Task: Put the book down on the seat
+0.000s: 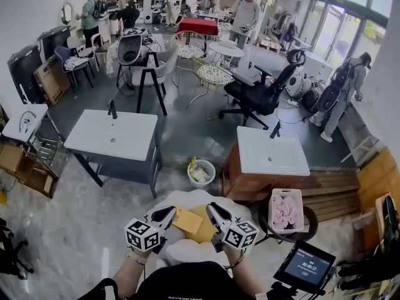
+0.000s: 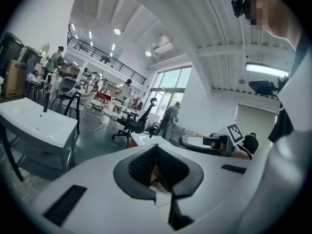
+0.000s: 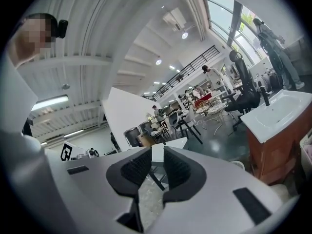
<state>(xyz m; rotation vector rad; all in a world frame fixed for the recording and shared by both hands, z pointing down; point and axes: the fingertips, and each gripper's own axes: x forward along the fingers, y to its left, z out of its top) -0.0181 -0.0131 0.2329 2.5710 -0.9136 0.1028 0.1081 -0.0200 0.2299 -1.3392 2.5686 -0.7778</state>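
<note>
Jaws: left gripper (image 1: 170, 215) clamped on thin tan book (image 1: 189, 222) abv seat (image 1: 187, 199); right gripper (image 1: 214, 210) apart.

Our left tongs (image 2: 157, 172) have their black ribbed pads pinched on a thin tan book (image 2: 154, 177). Past them we see a white sink-top table (image 2: 34, 123), a black swivel office chair (image 2: 134, 123) and our right tongs (image 2: 187, 141).

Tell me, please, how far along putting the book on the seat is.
Done: the book is over the white seat. In hand: the left gripper grips its corner; the right gripper is open beside it. Left: lower it flat and release.
</note>
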